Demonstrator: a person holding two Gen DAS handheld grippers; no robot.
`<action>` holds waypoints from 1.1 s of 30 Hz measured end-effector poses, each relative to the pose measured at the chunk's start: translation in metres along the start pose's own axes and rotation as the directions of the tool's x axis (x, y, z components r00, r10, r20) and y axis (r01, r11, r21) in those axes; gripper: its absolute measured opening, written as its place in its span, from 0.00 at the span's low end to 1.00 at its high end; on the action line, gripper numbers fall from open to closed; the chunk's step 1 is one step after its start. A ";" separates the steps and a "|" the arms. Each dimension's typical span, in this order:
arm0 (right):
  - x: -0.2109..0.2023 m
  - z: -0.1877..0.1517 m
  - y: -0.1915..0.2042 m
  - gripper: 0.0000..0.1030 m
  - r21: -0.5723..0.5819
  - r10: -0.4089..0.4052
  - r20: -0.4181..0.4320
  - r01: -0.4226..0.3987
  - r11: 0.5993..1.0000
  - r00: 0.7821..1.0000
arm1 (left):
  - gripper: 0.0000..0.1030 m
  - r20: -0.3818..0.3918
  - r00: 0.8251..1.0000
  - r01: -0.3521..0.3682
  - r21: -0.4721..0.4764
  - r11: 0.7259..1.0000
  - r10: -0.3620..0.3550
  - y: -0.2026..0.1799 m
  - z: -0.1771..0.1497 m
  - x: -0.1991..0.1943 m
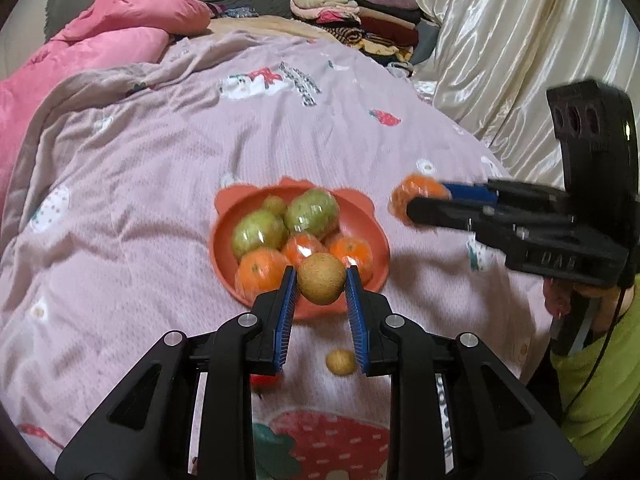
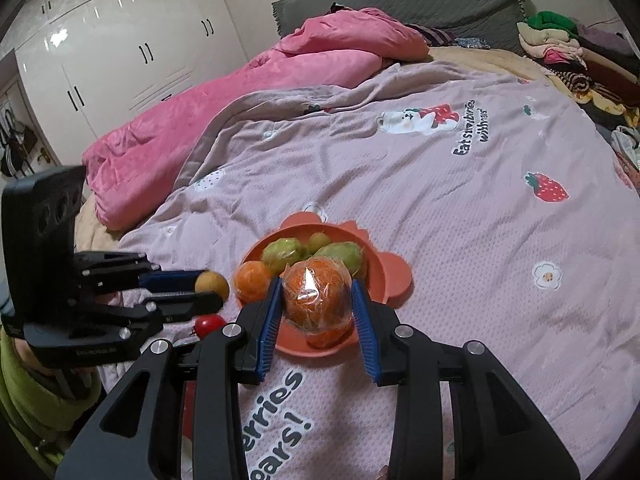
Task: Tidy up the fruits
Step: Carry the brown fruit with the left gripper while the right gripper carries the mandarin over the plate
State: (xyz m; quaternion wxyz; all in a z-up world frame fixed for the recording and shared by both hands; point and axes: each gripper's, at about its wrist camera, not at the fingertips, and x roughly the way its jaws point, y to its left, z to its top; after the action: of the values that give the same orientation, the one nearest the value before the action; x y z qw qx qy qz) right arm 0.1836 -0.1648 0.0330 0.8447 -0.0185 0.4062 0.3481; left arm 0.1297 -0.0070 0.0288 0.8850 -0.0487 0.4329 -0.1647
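An orange bowl (image 1: 224,220) sits on the bedspread and holds two green fruits (image 1: 312,212), several wrapped oranges (image 1: 258,270) and a small brown fruit. My left gripper (image 1: 321,284) is shut on a round brown fruit (image 1: 321,282) held over the bowl's near rim; it also shows in the right wrist view (image 2: 212,285). My right gripper (image 2: 316,300) is shut on a plastic-wrapped orange (image 2: 316,296) above the bowl (image 2: 396,284); it shows right of the bowl in the left wrist view (image 1: 420,196). A small brown fruit (image 1: 340,362) and a red fruit (image 2: 209,325) lie on the bedspread.
The bedspread (image 1: 160,184) is lilac with strawberry prints. A pink duvet (image 2: 224,100) lies at the far left. Folded clothes (image 1: 360,16) are stacked at the far end, next to a cream curtain (image 1: 500,60). White wardrobes (image 2: 120,40) stand beyond the bed.
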 end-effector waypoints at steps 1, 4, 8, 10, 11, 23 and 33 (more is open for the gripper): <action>0.001 0.001 -0.001 0.32 0.003 -0.001 0.000 0.001 1.000 1.000 | 0.17 0.007 1.000 -0.009 0.002 1.000 0.009 0.002 0.005 0.000; 0.005 0.002 -0.002 0.32 0.003 -0.009 -0.005 0.009 1.000 1.000 | 0.17 0.008 1.000 -0.027 0.001 1.000 0.027 0.008 0.019 0.004; 0.007 0.002 -0.004 0.32 0.011 -0.010 -0.002 0.010 1.000 1.000 | 0.17 0.006 0.999 -0.047 -0.016 0.999 0.047 0.021 0.028 0.012; 0.009 0.003 -0.005 0.32 0.012 -0.012 -0.003 0.012 1.000 1.000 | 0.17 0.004 0.998 -0.063 -0.022 0.998 0.063 0.028 0.029 0.016; 0.011 0.003 -0.006 0.32 0.012 -0.016 -0.006 0.016 1.000 1.000 | 0.17 0.008 0.997 -0.072 -0.024 0.997 0.072 0.030 0.029 0.016; 0.029 0.004 -0.007 0.32 0.013 -0.033 -0.029 0.034 0.999 0.999 | 0.17 -0.040 0.995 -0.096 -0.028 0.995 0.095 0.047 0.022 0.039; 0.041 0.006 -0.009 0.32 0.013 -0.074 -0.036 0.075 0.997 0.997 | 0.17 -0.067 0.994 -0.087 -0.034 0.996 0.084 0.053 0.022 0.054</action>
State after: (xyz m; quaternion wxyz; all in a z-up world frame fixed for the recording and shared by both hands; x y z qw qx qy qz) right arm 0.2106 -0.1461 0.0056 0.8498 -0.0338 0.4227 0.3131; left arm 0.1905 0.0235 -0.0099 0.8756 -0.0412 0.4661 -0.1201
